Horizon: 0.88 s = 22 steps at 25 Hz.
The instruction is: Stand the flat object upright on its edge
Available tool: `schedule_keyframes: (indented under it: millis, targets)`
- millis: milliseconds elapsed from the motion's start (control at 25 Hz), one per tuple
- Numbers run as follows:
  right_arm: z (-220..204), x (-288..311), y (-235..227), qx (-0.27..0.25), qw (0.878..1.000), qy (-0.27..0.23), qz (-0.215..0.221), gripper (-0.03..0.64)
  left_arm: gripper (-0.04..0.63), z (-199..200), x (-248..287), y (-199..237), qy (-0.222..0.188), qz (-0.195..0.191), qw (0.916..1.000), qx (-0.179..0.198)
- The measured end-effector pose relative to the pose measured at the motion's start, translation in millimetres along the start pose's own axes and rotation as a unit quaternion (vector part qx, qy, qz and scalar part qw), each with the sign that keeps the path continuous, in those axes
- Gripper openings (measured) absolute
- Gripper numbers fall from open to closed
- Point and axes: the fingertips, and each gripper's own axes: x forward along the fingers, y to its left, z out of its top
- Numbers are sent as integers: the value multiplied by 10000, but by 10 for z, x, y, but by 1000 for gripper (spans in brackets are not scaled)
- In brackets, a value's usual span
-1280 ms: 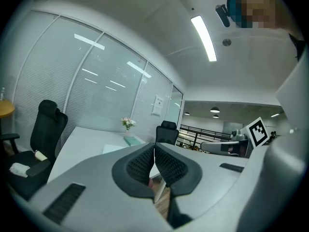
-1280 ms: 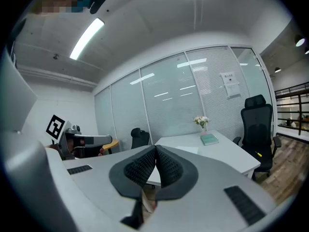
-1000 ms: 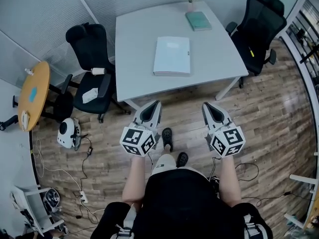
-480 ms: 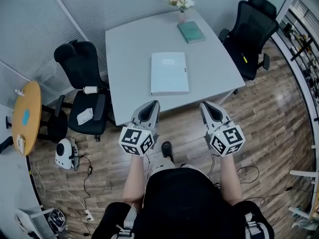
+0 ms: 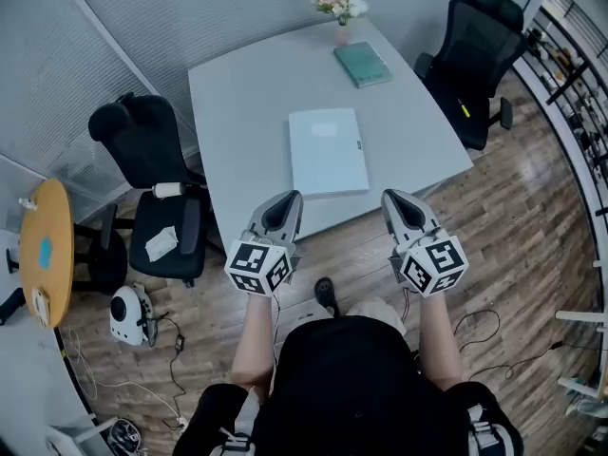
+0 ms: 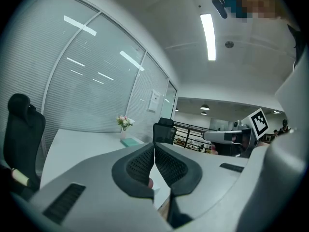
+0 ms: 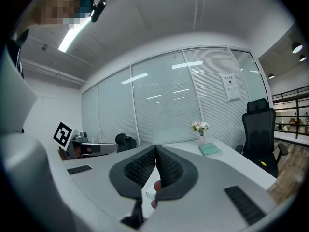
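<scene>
The task has not visibly begun. The pale folder (image 5: 328,152), which seems to be the flat object meant, lies flat on its broad face on the grey table (image 5: 237,93), toward the near edge and roughly in line with the gap between the two grippers. Farther back on the same table a teal book (image 5: 362,65) also lies flat, beside a small vase of flowers (image 5: 339,8) at the far corner. Which of the two is intended cannot be settled from the pictures, though the folder is the closer. The left gripper (image 5: 289,199) and the right gripper (image 5: 392,199) are held side by side in front of the person, short of the table's near edge and over the wooden floor (image 5: 513,217), touching nothing. Each gripper's own view shows its ribbed jaws pressed together at the tips with nothing between them, and the table top beyond. Everything is therefore left to do: bring the grippers to the folder, spread the jaws, take hold of an edge or get under one side, tip the folder up onto its edge, steady it, and let go so that it stands alone. A thin folder will probably balance poorly, so the second gripper may be needed to brace it while the first releases.
</scene>
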Motion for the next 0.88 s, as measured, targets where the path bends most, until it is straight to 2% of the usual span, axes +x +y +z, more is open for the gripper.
schedule_keyframes:
  millis: [320,640,880]
  targets:
    - [-102,242,-193,184,9994,136,-242,17,25,-92,285,207,216,-141,9996,-82]
    - [-175,521,-437,273,9994,190,-114,17,25,-184,581,376,332,-18,9994,-133]
    - [66,840,-777,258,9997,44,-19,17,25,62,935,507,322,109,9994,81]
